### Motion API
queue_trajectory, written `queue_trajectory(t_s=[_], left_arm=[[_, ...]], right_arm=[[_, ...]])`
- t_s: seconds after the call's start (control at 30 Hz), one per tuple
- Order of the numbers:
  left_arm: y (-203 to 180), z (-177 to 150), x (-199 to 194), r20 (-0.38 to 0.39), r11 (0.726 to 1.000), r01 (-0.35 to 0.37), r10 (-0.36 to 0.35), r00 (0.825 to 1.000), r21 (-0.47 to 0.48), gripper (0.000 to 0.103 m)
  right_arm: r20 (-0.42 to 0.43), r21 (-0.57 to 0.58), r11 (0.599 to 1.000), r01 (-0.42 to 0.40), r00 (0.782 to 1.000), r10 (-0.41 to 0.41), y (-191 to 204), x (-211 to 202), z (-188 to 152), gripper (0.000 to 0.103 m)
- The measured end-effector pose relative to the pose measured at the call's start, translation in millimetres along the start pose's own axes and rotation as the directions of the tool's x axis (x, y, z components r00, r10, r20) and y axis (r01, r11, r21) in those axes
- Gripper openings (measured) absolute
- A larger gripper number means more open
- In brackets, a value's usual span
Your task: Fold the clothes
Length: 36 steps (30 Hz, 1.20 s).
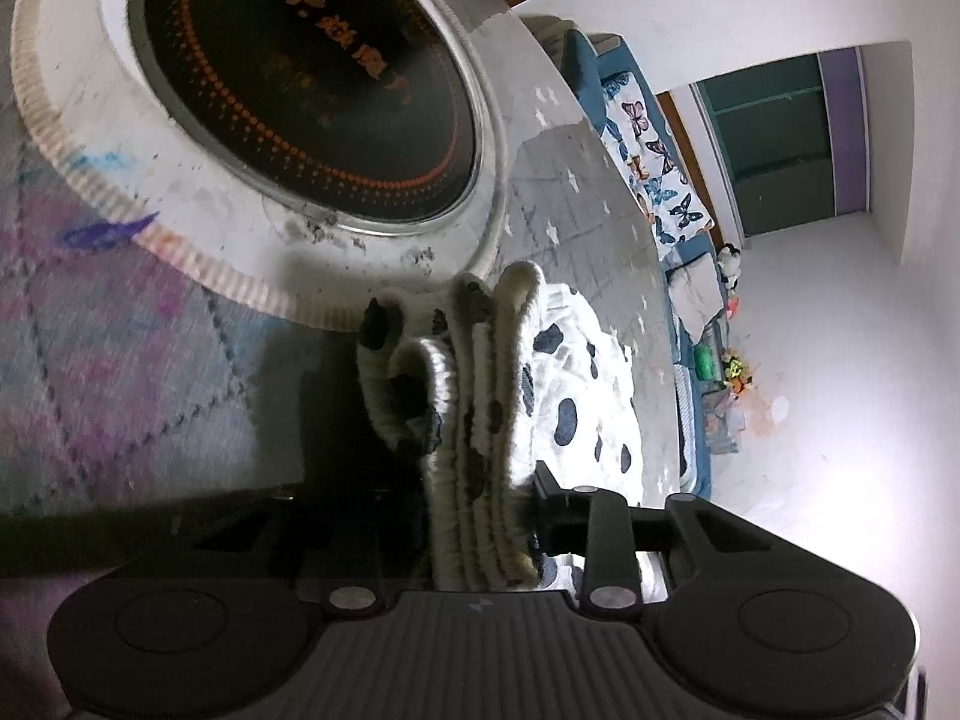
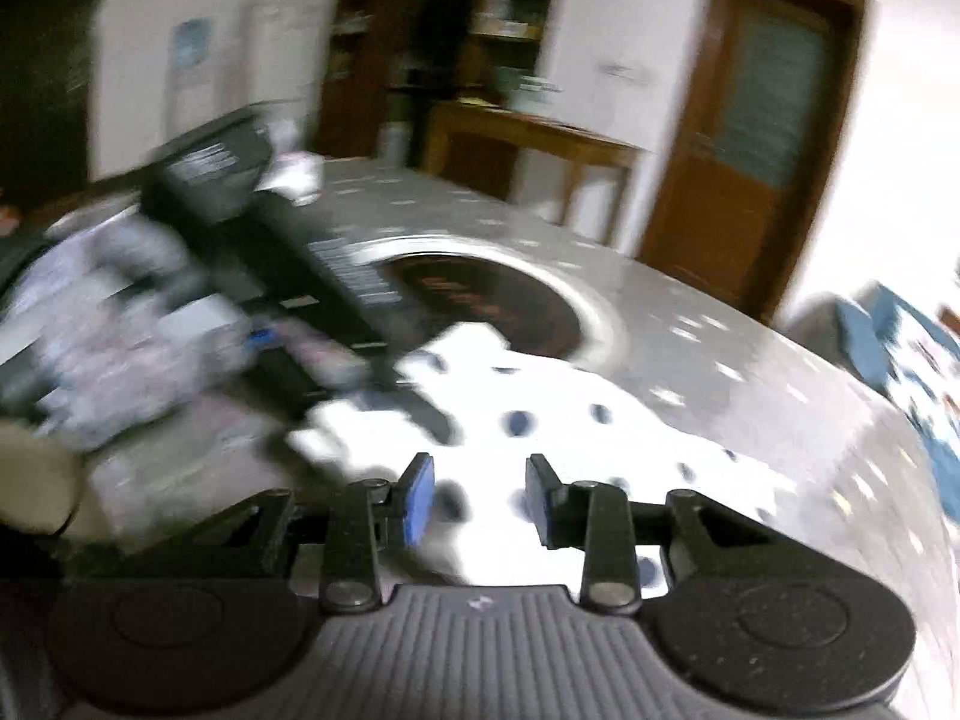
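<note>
Left tool (image 1: 474,510) clamps a bunched, ribbed edge of the white, dark-spotted garment (image 1: 564,372), which lies on the bench (image 1: 576,204) beside a round black cooktop (image 1: 306,84) set in a white ring. Right tool (image 2: 480,498) hangs just above the garment (image 2: 600,420) with a narrow gap between its blue pads and nothing gripped. The bench is grey with small white marks. White walls, a brown door (image 2: 762,138) and wooden shelves (image 2: 444,18) stand behind; that view is blurred.
</note>
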<state>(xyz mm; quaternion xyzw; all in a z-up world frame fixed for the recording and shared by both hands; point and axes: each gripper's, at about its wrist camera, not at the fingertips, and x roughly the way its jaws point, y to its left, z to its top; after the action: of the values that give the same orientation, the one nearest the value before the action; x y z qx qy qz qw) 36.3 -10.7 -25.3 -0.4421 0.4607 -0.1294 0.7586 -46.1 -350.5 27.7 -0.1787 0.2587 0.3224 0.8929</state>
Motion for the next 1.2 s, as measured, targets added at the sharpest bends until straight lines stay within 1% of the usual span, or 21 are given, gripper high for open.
queue_trajectory(t_s=[0.07, 0.17, 0.23, 0.3, 0.33, 0.5, 0.57, 0.6, 0.63, 0.7, 0.77, 0.93, 1.1, 1.2], left_arm=[[-3.3, -0.1, 1.5, 0.0, 1.0, -0.009, 0.009, 1.0, 0.014, 0.035], [-6.5, 1.7, 2.3, -0.001, 0.999, -0.022, 0.022, 1.0, 0.031, 0.035], [-8.1, 4.1, 3.1, 0.001, 0.998, -0.033, 0.033, 0.999, 0.044, 0.035], [-8.5, 6.9, 3.6, 0.004, 0.997, -0.045, 0.045, 0.999, 0.057, 0.035], [-8.6, 7.1, 3.3, 0.006, 0.997, -0.051, 0.051, 0.999, 0.063, 0.035], [-21.8, 7.8, 5.4, 0.017, 0.985, -0.099, 0.097, 0.995, 0.144, 0.035], [-25.4, 7.6, 5.1, 0.023, 0.977, -0.12, 0.118, 0.993, 0.179, 0.035], [-27.8, 7.9, 5.2, 0.027, 0.971, -0.133, 0.13, 0.991, 0.199, 0.035], [-31.5, 7.8, 5.4, 0.032, 0.966, -0.143, 0.139, 0.99, 0.217, 0.034], [-38.9, 7.5, 5.2, 0.042, 0.955, -0.157, 0.151, 0.988, 0.251, 0.034], [-45.3, 8.0, 6.1, 0.051, 0.947, -0.161, 0.152, 0.987, 0.279, 0.033], [-74.7, 13.1, 13.9, 0.058, 0.93, -0.133, 0.12, 0.991, 0.342, 0.033], [-107.1, 18.2, 34.9, 0.052, 0.909, -0.109, 0.096, 0.994, 0.403, 0.033], [-123.3, 19.3, 52.4, 0.036, 0.901, -0.093, 0.086, 0.996, 0.424, 0.033]], right_arm=[[-0.023, 0.074, 0.995, 0.072, 0.997, -0.071, -24.3, 3.0, -1.6, 0.032], [-0.07, 0.166, 0.971, 0.173, 0.984, -0.163, -62.0, 3.8, -20.6, 0.032], [-0.1, 0.226, 0.953, 0.201, 0.978, -0.183, -75.1, 5.7, -29.4, 0.032], [-0.129, 0.297, 0.929, 0.221, 0.973, -0.19, -94.1, 11.9, -42.3, 0.032], [-0.139, 0.336, 0.916, 0.217, 0.974, -0.179, -100.9, 14.4, -47.8, 0.032], [-0.133, 0.494, 0.856, 0.153, 0.986, -0.1, -114.4, 13.9, -68.8, 0.032], [-0.123, 0.538, 0.832, 0.134, 0.989, -0.08, -117.2, 14.1, -74.3, 0.026], [-0.116, 0.552, 0.824, 0.128, 0.99, -0.076, -117.3, 14.6, -76.1, 0.016], [-0.108, 0.563, 0.817, 0.123, 0.991, -0.075, -117.1, 13.0, -77.1, 0.01], [-0.095, 0.568, 0.813, 0.128, 0.991, -0.09, -117.9, 8.5, -78.2, 0.006], [-0.076, 0.561, 0.817, 0.136, 0.991, -0.113, -119.5, 1.8, -72.5, 0.005], [-0.038, 0.54, 0.823, 0.174, 0.983, -0.182, -129.5, -17.3, -58.4, 0.004], [-0.027, 0.529, 0.816, 0.235, 0.965, -0.26, -152.0, -32.0, -48.6, 0.004], [-0.029, 0.521, 0.809, 0.274, 0.952, -0.304, -166.6, -39.4, -45.3, 0.004]])
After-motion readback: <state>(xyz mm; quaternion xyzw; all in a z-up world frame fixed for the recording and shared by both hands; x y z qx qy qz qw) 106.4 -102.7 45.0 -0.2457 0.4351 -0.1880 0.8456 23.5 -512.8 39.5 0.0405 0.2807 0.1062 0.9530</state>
